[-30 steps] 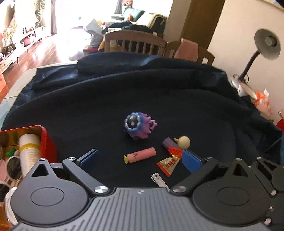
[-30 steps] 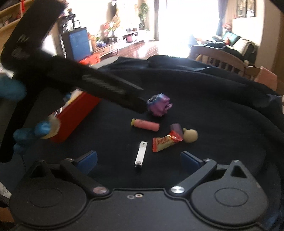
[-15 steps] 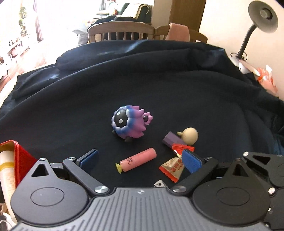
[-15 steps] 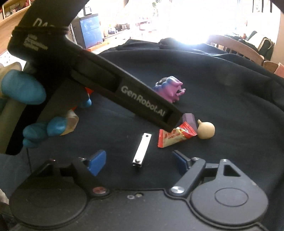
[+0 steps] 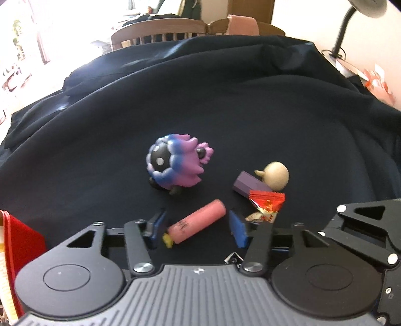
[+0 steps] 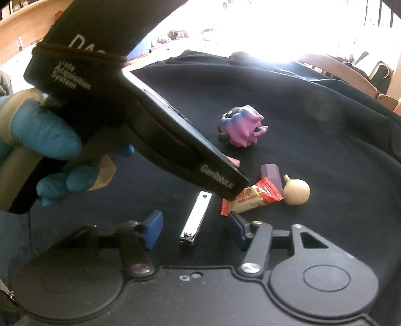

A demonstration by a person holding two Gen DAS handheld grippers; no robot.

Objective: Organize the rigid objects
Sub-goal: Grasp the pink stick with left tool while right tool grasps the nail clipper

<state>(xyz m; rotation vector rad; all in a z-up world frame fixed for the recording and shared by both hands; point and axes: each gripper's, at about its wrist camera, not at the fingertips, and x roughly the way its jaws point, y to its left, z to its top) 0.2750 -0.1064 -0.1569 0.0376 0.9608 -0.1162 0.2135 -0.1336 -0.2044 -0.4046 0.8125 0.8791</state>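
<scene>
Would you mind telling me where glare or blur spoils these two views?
Left wrist view: the window at upper left is blown out white, edges bend with fisheye, yet the pink tube and purple toy read clearly. Right wrist view: backlight washes out the top, and the near left gripper is large and soft.

Shiny metal nail clipper (image 6: pixel 196 217), matt cloth (image 6: pixel 300 125)

A lived-in home: wooden dining chairs (image 5: pixel 160 31) stand behind the tabletop, which is draped in dark navy cloth (image 5: pixel 225 105). A gooseneck desk lamp (image 5: pixel 351 22) stands by the wall, and bright sunlit windows (image 6: pixel 275 25) light a sitting room beyond.
</scene>
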